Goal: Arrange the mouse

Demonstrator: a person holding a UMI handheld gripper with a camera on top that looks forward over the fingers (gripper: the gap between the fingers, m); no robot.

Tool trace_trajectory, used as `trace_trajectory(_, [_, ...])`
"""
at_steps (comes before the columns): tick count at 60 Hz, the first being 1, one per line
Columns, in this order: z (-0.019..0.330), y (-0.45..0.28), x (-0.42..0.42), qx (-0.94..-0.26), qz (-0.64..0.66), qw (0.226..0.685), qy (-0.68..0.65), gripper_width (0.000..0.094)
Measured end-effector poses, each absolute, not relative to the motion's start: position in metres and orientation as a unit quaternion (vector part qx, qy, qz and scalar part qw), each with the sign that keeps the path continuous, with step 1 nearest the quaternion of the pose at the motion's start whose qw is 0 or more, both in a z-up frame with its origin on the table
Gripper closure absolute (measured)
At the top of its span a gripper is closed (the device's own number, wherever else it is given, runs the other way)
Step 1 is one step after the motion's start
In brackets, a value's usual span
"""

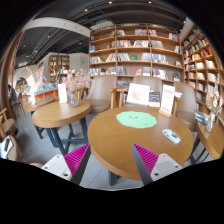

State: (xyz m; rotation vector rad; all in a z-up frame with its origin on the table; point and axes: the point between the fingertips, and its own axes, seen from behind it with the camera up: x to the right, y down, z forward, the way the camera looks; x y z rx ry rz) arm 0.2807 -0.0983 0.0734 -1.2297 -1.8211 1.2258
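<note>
On the round wooden table [120,140] just ahead of the gripper [110,160], a small pale mouse [171,135] lay near the table's right edge, beyond the right finger and well apart from both; a green octagonal mat [136,119] sat toward the table's middle, to the left of the mouse; the gripper's fingers stood spread wide with nothing between them, pink pads [146,157] facing inward; the mouse's details were too small to make out; bookshelves [135,55] lined the far wall; a second round table [60,113] stood to the left.
</note>
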Motion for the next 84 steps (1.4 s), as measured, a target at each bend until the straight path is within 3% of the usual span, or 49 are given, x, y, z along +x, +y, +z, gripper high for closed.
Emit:
trace_trajectory(5, [0.066,-0.081,0.272,-0.476,0.457,0.309,-0.684,0.0081])
trace_trajectory(6, [0.079,-0.093,0.285,-0.485,0.451,0.31,-0.682,0.0081])
trace_trajectory(36, [0.031,0.092,0.221,-0.609,0.351,0.38,-0.602,0.0081])
trace_trajectory(84, [-0.01,0.16,0.079,-0.641,0.281,0.374,-0.608,0.0081])
